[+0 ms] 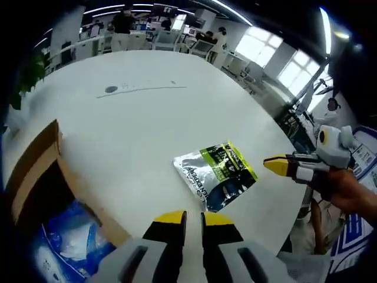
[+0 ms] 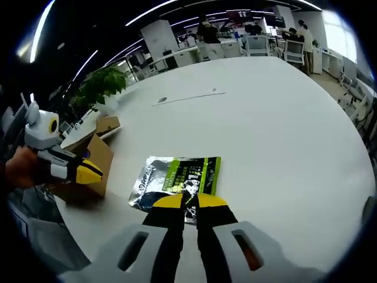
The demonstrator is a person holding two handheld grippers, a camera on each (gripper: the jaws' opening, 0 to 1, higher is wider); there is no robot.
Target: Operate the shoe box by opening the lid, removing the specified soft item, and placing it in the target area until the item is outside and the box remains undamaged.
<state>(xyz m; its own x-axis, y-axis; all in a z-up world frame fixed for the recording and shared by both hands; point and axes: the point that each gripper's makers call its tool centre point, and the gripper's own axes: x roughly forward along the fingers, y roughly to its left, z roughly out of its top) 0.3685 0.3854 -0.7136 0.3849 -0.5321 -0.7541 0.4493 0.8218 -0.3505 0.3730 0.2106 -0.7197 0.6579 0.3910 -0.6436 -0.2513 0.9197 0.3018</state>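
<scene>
In my left gripper view the open cardboard shoe box sits at the far left with blue-and-white plastic packaging inside; my left gripper hovers over the white table with its yellow-tipped jaws narrow and holding nothing; the silver-and-green foil pouch lies flat on the table, outside the box, and the other gripper comes in from the right. In my right gripper view the left gripper is in front of the box; the pouch lies just beyond my right gripper, whose jaws stand narrow at its near edge; I cannot tell whether they pinch it.
</scene>
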